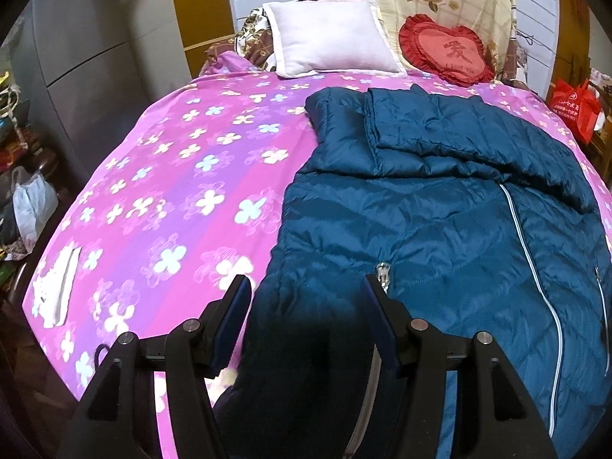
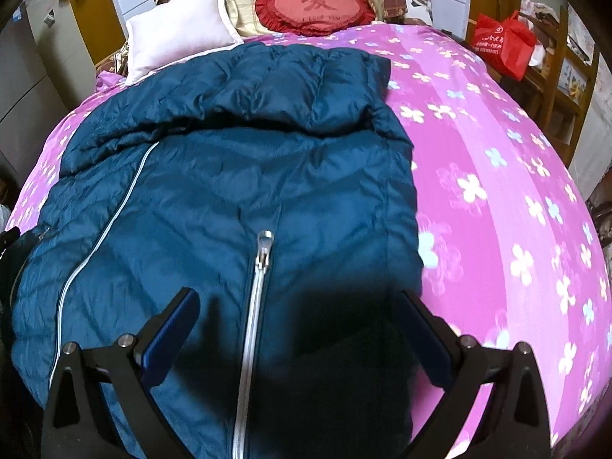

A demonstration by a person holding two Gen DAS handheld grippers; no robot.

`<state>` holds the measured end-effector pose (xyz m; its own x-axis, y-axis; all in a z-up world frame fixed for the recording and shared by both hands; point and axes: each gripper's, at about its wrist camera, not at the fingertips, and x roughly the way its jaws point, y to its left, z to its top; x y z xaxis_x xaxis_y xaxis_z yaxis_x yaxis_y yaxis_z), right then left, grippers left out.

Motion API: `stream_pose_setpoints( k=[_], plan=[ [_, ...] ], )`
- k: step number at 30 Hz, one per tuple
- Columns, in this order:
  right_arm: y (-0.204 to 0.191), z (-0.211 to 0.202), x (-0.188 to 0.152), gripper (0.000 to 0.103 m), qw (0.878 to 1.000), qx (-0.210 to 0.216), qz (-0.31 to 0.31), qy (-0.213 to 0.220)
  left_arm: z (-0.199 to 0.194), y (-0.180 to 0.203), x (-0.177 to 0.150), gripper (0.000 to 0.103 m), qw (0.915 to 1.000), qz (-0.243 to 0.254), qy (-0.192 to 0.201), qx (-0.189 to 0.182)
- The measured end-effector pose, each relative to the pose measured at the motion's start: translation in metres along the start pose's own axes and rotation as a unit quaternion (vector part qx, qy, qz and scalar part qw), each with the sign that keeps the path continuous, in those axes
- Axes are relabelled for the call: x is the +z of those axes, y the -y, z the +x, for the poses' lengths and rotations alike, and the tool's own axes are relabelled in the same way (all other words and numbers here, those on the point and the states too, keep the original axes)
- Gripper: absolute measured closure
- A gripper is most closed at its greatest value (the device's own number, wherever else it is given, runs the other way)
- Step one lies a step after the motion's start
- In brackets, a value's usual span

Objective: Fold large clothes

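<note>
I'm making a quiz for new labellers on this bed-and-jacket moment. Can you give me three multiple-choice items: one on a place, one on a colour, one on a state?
1. Where does the white pillow lie?
A. at the head of the bed, beside the red heart cushion
B. on top of the jacket
C. on the floor

2. What colour is the jacket?
A. red
B. dark blue-teal
C. yellow

3. How do both grippers stand?
A. shut on the jacket
B. shut on the pillow
C. open over the jacket's near end

Answers:
1 A: the pillow leans at the far end of the pink sheet, next to the cushion.
2 B: its quilted fabric is blue-teal with a pale zip.
3 C: the left gripper and right gripper show spread fingers with nothing pinched.
</note>
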<state>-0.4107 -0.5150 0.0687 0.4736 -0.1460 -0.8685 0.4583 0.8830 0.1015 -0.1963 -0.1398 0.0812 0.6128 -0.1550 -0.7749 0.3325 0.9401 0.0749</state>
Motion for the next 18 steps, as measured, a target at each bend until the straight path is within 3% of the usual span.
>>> stream_pose_setpoints(
  k=[12,18],
  plan=[
    [0.008,-0.011,-0.031,0.000,1.000,-0.002,0.006,-0.014,-0.006,-0.013,-0.027,0.065,0.9996,0.009,-0.024,-0.011],
    [0.016,-0.018,-0.037,0.000,1.000,0.000,0.009,-0.024,-0.014,-0.040,-0.042,0.065,0.9964,-0.025,-0.049,-0.065]
  ],
)
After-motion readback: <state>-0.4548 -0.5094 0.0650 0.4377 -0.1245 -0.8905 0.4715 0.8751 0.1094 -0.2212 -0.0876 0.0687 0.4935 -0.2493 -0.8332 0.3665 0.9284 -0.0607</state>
